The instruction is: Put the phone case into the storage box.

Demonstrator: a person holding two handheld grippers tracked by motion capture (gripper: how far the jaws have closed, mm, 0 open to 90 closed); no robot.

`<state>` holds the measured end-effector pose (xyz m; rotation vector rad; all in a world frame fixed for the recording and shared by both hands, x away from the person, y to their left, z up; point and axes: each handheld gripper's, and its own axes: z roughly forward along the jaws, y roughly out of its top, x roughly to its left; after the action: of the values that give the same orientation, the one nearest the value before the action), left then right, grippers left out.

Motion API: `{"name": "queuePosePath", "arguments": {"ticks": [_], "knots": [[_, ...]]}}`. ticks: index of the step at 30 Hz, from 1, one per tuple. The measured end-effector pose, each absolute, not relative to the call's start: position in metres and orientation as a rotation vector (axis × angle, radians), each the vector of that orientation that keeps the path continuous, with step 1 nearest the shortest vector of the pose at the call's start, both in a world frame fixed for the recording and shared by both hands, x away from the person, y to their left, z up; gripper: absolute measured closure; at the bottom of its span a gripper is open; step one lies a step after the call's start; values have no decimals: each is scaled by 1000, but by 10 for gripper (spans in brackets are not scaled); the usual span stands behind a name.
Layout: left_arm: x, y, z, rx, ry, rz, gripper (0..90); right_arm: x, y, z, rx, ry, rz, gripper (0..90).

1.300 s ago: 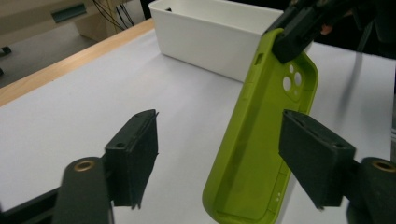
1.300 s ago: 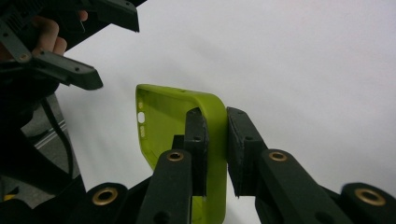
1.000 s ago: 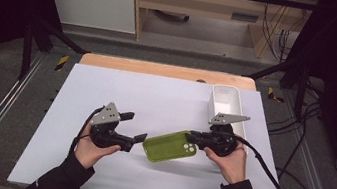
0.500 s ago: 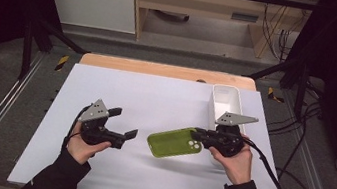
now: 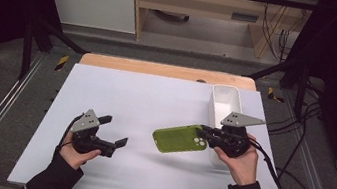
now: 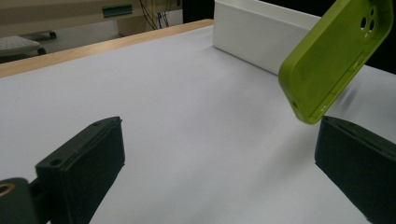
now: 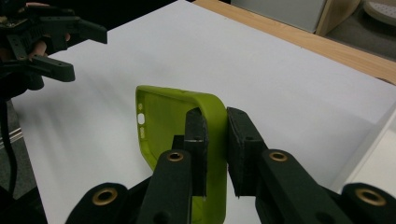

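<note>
**Right gripper held green phone case off the table**

Right gripper [image 5: 207, 133] sat at the right of the high view, its jaws closed on one side wall of the green phone case [image 5: 180, 138]. In the right gripper view one jaw pressed inside the case [image 7: 187, 135] and the other outside it, with the case standing on edge between them. The case stuck out toward the middle of the frame, its camera cut-outs near the gripper, and a soft shadow lay on the white table [image 5: 156, 97] below it. A white bin [image 5: 226, 103] stood just behind the right hand [image 5: 240, 161], at the upper right of the table.

The left gripper [image 5: 115, 132] rested at the lower left of the high view, well apart from the case, jaws spread wide and holding nothing. In the left gripper view the case [image 6: 336, 56] hung at the upper right, above the right-hand jaw, with the bin [image 6: 261, 37] behind it.
</note>
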<state>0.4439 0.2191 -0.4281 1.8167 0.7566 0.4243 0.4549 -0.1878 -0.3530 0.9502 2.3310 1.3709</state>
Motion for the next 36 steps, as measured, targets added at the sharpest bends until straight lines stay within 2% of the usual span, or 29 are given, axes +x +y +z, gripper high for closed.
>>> {"name": "queuePosePath", "arguments": {"ticks": [19, 36], "knots": [[444, 244, -447, 1796, 809, 446, 11, 449, -196, -341, 904, 2271, 1295, 797], [447, 255, -450, 1784, 826, 473, 10, 452, -192, -313, 840, 2224, 1187, 797]]}}
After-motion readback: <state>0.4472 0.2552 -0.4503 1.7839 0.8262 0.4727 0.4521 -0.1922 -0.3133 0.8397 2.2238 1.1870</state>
